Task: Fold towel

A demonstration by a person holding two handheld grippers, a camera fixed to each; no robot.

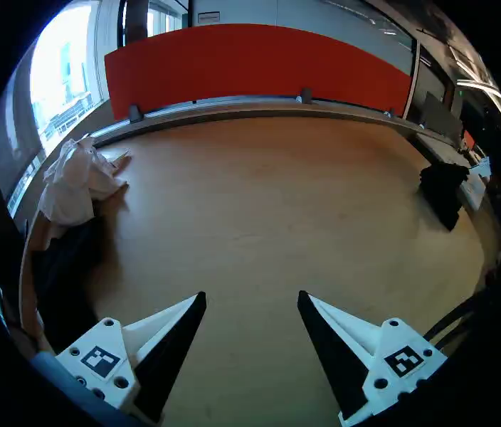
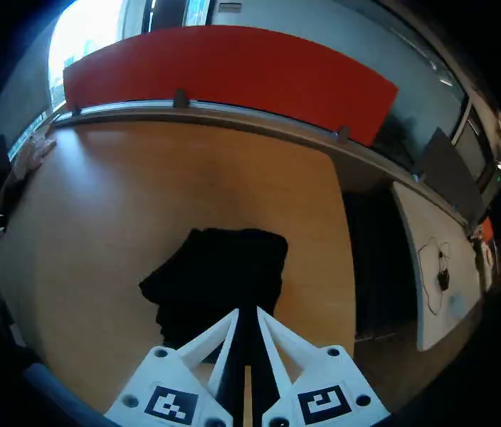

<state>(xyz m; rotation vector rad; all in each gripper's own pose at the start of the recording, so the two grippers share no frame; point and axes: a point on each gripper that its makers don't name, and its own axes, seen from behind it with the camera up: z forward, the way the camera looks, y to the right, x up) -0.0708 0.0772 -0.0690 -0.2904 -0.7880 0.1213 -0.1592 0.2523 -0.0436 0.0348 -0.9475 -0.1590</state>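
On table (image 1: 265, 199), black towel (image 2: 215, 274) lies bunched; no neat fold yet, by the look. Right gripper (image 2: 248, 311) clenched at its near edge, left gripper (image 1: 250, 293) released.

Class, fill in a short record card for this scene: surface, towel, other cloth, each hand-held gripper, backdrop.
surface: wooden table
towel: black towel, crumpled, near the table's right edge
other cloth: white cloth, bunched at the left side
left hand-held gripper: open, over bare wood, holding nothing
right hand-held gripper: fingers shut, tips at the black towel; grip unclear
backdrop: red panel along the far edge
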